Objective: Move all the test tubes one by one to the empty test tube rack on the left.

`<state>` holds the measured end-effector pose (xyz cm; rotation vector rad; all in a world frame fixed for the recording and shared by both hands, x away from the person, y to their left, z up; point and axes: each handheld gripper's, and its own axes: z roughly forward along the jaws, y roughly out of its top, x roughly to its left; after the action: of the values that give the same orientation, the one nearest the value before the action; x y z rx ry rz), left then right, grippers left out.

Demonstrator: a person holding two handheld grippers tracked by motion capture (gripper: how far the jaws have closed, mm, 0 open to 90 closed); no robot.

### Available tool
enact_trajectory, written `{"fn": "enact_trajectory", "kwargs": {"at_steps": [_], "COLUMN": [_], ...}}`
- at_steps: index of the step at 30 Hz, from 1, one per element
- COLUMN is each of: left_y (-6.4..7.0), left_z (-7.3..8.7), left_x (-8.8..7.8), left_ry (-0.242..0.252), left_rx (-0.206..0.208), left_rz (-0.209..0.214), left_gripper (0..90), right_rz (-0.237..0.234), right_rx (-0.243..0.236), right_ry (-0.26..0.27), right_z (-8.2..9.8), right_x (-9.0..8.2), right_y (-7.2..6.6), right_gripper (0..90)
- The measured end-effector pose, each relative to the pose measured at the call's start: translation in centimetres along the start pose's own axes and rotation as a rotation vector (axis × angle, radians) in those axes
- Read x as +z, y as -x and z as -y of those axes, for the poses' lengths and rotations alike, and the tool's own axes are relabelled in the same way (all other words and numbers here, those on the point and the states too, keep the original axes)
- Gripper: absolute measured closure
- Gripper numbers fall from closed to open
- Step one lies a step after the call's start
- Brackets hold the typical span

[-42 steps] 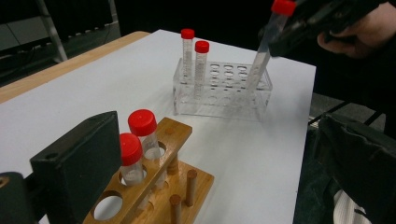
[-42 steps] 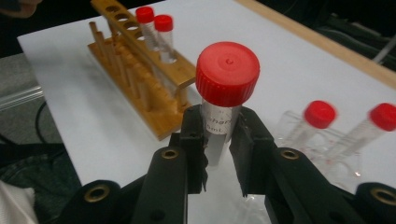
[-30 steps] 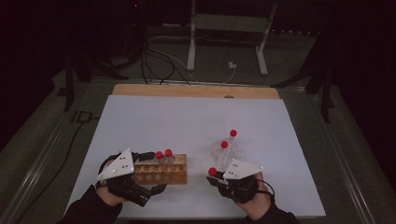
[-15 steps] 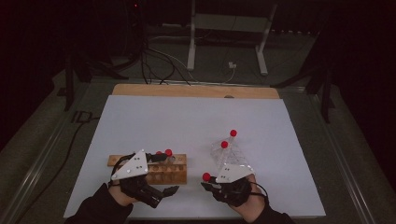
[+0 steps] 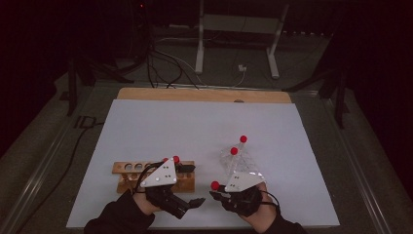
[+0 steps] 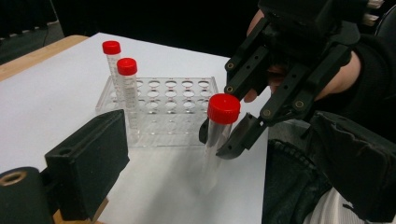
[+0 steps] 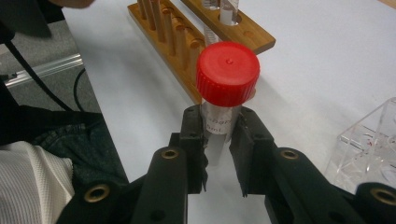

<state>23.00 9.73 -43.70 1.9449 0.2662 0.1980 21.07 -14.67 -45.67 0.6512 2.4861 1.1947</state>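
My right gripper (image 5: 217,193) is shut on a clear tube with a red cap (image 7: 228,73), held upright just above the white table near its front edge. My left gripper (image 5: 195,202) is open beside it on the left, pointing at that tube (image 6: 219,130). Its jaws have just been closing a little, with nothing between them. One left finger (image 6: 88,158) shows at the lower left of the left gripper view. A wooden rack (image 5: 131,176) behind the left hand holds two red-capped tubes (image 5: 176,158). A clear plastic rack (image 5: 243,163) carries two more tubes (image 5: 234,151).
The white sheet (image 5: 195,126) lies on a wooden board whose far edge (image 5: 204,94) shows. The wooden rack (image 7: 187,37) lies just beyond the held tube in the right gripper view. Cables and a metal stand (image 5: 238,44) are on the floor beyond.
My left gripper has moved right, from over the wooden rack toward the right gripper. The right gripper has stayed about where it was, the tube still in it.
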Motion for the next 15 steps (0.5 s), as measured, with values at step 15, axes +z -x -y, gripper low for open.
{"fn": "enact_trajectory", "kwargs": {"at_steps": [15], "left_y": [0.2], "left_z": [-0.3], "left_x": [2.1], "left_ry": [0.002], "left_rx": [0.028], "left_rz": [0.009], "left_gripper": [36.8], "right_rz": [-0.006], "right_rx": [-0.002], "right_ry": [0.000], "right_z": [0.0], "right_x": [0.0], "right_y": [0.0], "right_gripper": [75.5]}}
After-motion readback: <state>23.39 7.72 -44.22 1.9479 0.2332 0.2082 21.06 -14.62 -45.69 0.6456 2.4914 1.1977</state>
